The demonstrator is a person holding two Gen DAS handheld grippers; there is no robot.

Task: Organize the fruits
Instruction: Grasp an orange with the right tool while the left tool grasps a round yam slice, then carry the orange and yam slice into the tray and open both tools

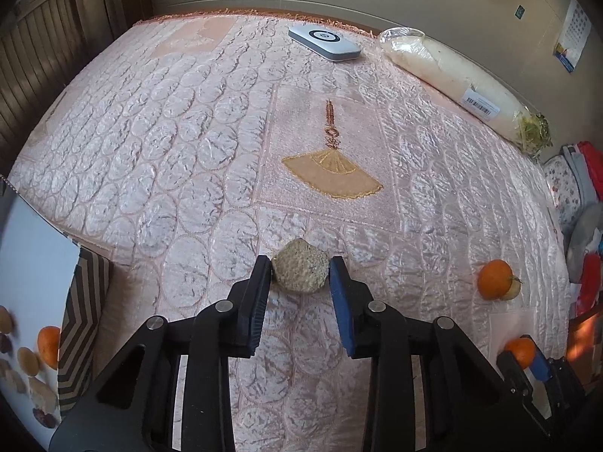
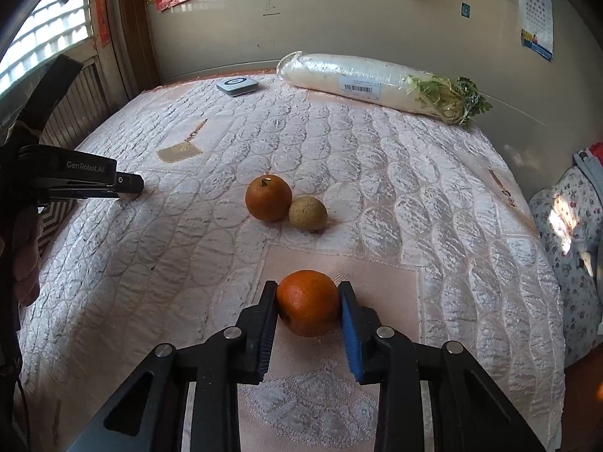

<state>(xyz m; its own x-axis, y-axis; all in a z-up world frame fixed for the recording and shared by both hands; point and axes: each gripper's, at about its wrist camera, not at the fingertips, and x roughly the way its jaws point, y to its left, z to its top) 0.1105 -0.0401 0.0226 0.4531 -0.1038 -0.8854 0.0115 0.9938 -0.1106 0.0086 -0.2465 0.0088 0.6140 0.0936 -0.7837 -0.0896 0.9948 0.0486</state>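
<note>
The left gripper (image 1: 300,269) is clamped on a rough tan fruit (image 1: 299,272) on the pink quilted cloth (image 1: 188,132). The right gripper (image 2: 308,301) is clamped on an orange (image 2: 307,301). Past that, at twelve o'clock, sit one more orange (image 2: 268,198) and one tan fruit (image 2: 308,213), touching, with bare cloth around them. At the far edge lie one wrapped radish (image 2: 361,83) and one grey device (image 2: 237,85). At nine o'clock of the left gripper, a white tray (image 1: 34,263) holds an orange (image 1: 49,345) among brownish pieces.
</note>
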